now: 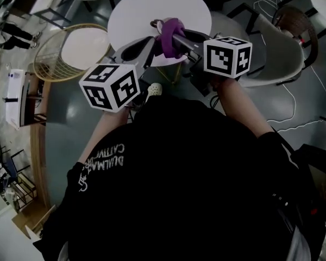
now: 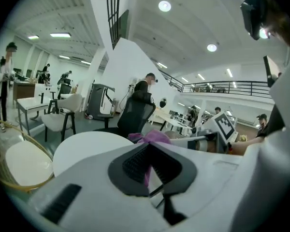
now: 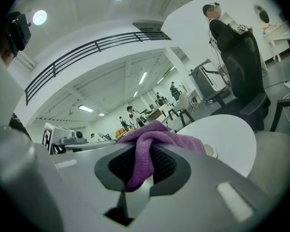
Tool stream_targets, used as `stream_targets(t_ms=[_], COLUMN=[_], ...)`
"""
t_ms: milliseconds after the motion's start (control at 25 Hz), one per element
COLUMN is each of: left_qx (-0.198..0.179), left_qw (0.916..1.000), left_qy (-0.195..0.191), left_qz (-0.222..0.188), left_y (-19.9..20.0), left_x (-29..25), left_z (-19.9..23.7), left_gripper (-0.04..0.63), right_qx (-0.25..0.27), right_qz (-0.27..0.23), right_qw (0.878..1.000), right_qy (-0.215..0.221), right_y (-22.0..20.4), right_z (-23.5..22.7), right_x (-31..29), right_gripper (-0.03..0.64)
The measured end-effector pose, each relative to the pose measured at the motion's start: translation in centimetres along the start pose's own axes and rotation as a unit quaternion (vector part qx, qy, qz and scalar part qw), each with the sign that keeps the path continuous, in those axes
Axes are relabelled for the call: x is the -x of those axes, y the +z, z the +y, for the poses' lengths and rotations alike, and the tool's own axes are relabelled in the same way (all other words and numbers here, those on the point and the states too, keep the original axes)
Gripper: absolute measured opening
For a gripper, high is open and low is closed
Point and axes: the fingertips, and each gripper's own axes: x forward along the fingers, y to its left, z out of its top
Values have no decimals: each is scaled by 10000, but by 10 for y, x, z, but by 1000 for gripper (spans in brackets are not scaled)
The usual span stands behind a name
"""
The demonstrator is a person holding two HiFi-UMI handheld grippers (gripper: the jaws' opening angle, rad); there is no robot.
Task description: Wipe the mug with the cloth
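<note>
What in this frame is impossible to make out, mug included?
Mug: in the head view, covered by the purple cloth; the right gripper view shows only a pale rim beyond it, possibly the mug.
Cloth's extent: its own view shows a thin strip in the left gripper, shut; the jaws block the rest.

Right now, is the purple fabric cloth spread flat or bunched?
Bunched: the purple cloth is crumpled in folds, pinched by the right gripper.

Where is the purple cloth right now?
Head view, top centre: the cloth is pinched between the left gripper and right gripper, over the white table.
</note>
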Motion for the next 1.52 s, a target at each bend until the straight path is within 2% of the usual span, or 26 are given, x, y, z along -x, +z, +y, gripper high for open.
stream_targets(t_ms=[120,240,400,640,840,1080,1200,1520], left_qx=[-93,-152,-96,0,-66,-270,-232,-332], left_qw=[9988,9979,9987,9989,9991,9986,9984,9963], left_qy=[44,19,3,-47,-200,-449,-522,-775], left_qz=[-478,-627,-509,-457,-377,-41,30,141], left_y=[16,16,0,-22,-21,-28,-25,-31], left_x=[24,48,67,83,81,91,94,86], left_z=[-14,-20,-21,-20,-8,13,31,36], left_gripper=[2,2,2,2,2,2,2,2], right_qx=[184,267,326,398,399,183,219,82], right_qz=[-45,-218,-375,-220,-175,-498,-570,-711], right_qw=[9997,9990,9976,9950,9929,9875,9836,9794], right_qy=[-159,-285,-481,-884,-1106,-1482,-1696,-1890], right_y=[10,18,18,-7,-12,-13,-13,-28], right_z=[15,32,36,31,27,27,28,24], right_x=[10,18,35,50,47,41,33,32], right_gripper=[61,60,57,54,54,54,54,54])
